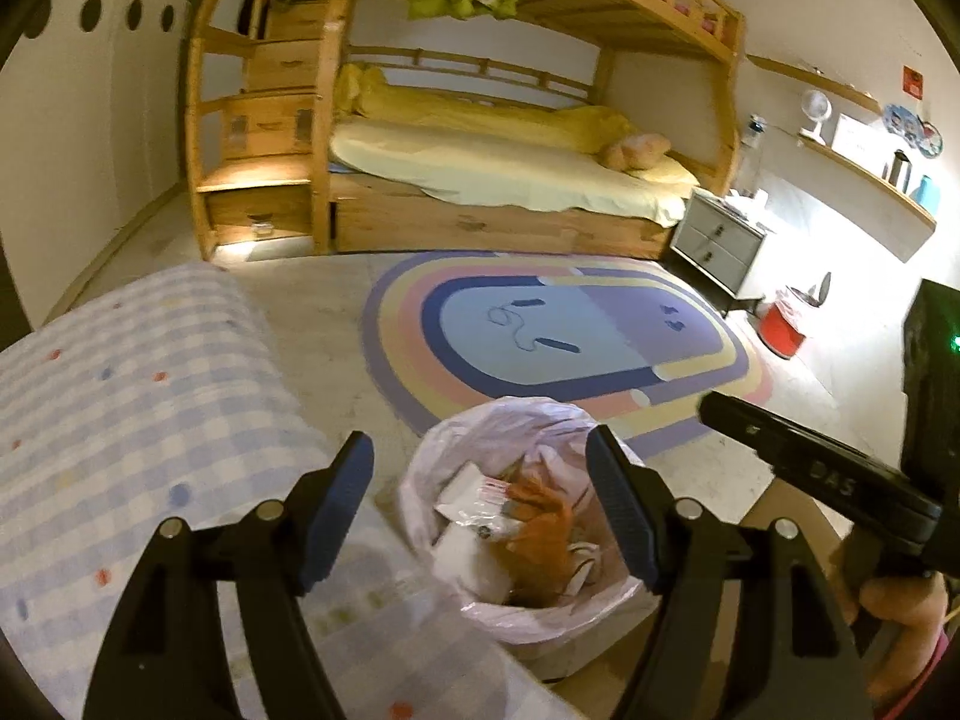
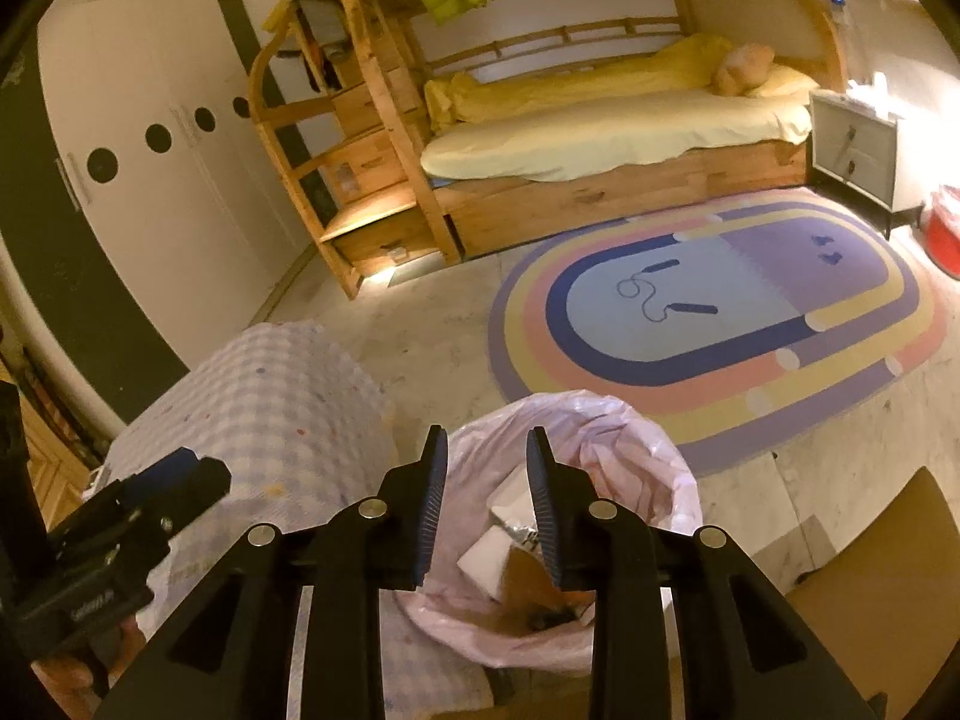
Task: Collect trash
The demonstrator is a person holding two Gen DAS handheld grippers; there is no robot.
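A bin lined with a pale pink bag stands on the floor below both grippers; it also shows in the right wrist view. It holds white paper, an orange wrapper and clear plastic. My left gripper is open wide above the bin and holds nothing. My right gripper is open partway above the bin and holds nothing. The right gripper also shows at the right of the left wrist view.
A table with a blue checked cloth stands left of the bin. An oval striped rug with a cord on it lies beyond. A wooden bunk bed, a grey nightstand and a red bin are farther off.
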